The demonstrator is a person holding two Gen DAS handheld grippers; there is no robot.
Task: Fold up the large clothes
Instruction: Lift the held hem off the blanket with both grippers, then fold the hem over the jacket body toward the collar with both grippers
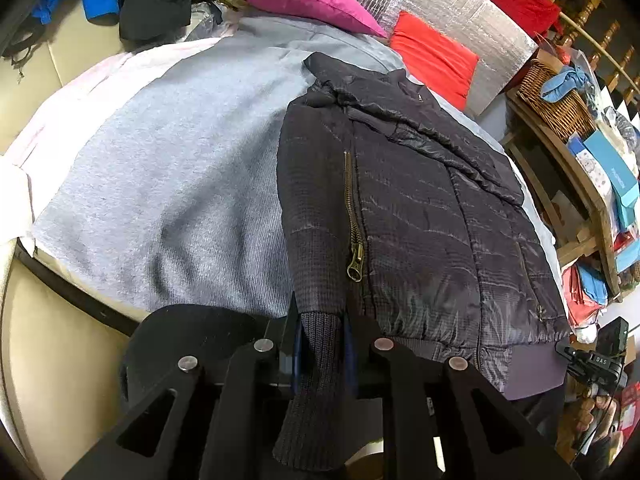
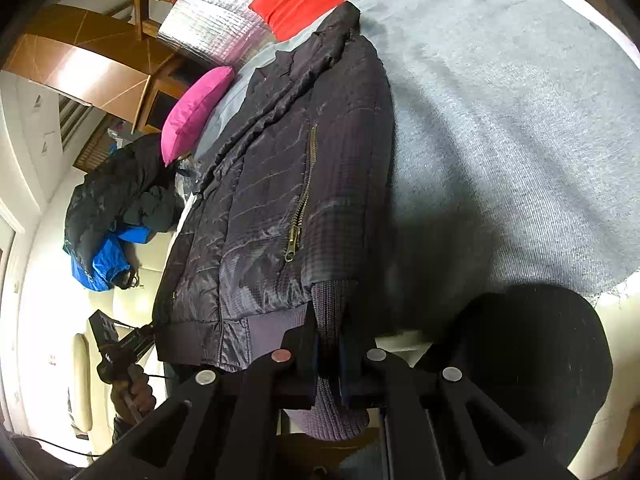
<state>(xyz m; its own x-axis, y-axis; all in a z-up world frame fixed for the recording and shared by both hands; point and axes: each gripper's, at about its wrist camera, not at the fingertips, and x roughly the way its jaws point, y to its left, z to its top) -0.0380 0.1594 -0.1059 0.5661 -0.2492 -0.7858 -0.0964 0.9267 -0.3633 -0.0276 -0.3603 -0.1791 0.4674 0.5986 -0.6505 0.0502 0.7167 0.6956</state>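
Ribbed knit cuff (image 1: 320,360) sits clamped between the left gripper (image 1: 322,354) pads, jaws narrow on it. Right gripper (image 2: 328,354) likewise pinches a knit cuff (image 2: 332,360), jaws nearly closed.

Black quilted jacket (image 1: 420,208) lies flat on the grey blanket (image 1: 160,180), near its edge, collar away from the cameras, hem band nearest. Brass zipper (image 1: 354,232) runs up the panel beside the held sleeve.

Odd bit: both views look like the same sleeve and zipper, yet each shows the other gripper far off at the opposite hem corner. Can't tell if it's one cuff or two.

Risks, my read:
- Grip is on stretchy knit only; a hard pull would stretch the cuff, or it slips out of the pads.
- Slick shell on the blanket: dragging a sleeve across could slide the whole jacket and skew the fold.
- Padding is springy, so the fold may reopen.

View differences: left wrist shows the wicker basket (image 1: 556,100) and cluttered shelf; right wrist shows the blue-and-black clothes pile (image 2: 112,240) and a hand (image 2: 136,394) on the other gripper's handle.
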